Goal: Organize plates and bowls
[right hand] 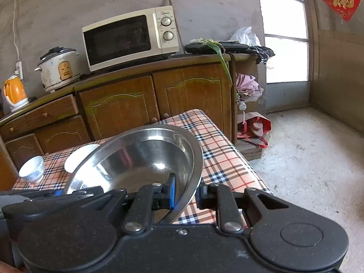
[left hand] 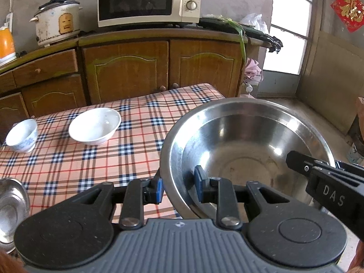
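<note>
Both jaws are clamped on the rim of one large steel basin (left hand: 248,150), held above the right end of the plaid tabletop (left hand: 91,159). In the left wrist view the left gripper (left hand: 178,187) pinches the basin's wall at about 8 o'clock on the rim: one blue pad sits outside the wall, the other inside, the gap between them narrow and filled by the metal. In the right wrist view the right gripper (right hand: 185,194) does the same at the basin's 4 o'clock edge, one pad inside the bowl, the other outside, pressed nearly together on the thin wall.

The right gripper's black body also shows in the left view at 3 o'clock, with the white letters "DAS" on its side.

On the tabletop, at 10 o'clock from the basin, stands a white bowl (left hand: 95,126); further out towards 9 o'clock is a small blue-patterned bowl (left hand: 22,138). A second steel dish (left hand: 11,209) shows at the left edge of the left view.

Behind, a wooden cabinet (left hand: 127,68) carries a cream microwave (left hand: 149,1) with a small brand mark above its dials, too fine to read, and a white rice cooker (left hand: 56,24). A red paper square (left hand: 348,10) with a gold character hangs at 2 o'clock.
</note>
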Available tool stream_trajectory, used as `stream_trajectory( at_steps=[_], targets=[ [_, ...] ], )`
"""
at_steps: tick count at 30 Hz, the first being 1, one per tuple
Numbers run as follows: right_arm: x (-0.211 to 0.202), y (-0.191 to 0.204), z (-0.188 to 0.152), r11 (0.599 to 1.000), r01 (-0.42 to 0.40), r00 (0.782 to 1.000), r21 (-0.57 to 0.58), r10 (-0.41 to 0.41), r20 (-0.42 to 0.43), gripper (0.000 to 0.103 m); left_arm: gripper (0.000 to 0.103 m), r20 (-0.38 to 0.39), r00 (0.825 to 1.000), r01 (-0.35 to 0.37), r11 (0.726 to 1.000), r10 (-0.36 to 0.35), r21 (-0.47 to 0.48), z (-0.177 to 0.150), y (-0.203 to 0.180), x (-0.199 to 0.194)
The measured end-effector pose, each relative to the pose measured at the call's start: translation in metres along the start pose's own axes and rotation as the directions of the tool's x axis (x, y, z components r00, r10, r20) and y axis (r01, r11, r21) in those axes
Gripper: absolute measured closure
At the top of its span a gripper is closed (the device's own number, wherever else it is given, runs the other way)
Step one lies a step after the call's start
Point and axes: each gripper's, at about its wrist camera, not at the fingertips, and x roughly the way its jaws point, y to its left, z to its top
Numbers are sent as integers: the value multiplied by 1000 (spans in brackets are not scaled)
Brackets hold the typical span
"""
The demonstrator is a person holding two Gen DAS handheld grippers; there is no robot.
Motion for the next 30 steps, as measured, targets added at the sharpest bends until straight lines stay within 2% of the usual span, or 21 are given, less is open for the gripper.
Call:
stream_trajectory(
  at_steps=[30],
  targets=[
    [-15,64,-18,991,-83,996,-103,81,-24,81,75,-4,996,-87,995,87,-43,-26,48,-34]
  ],
)
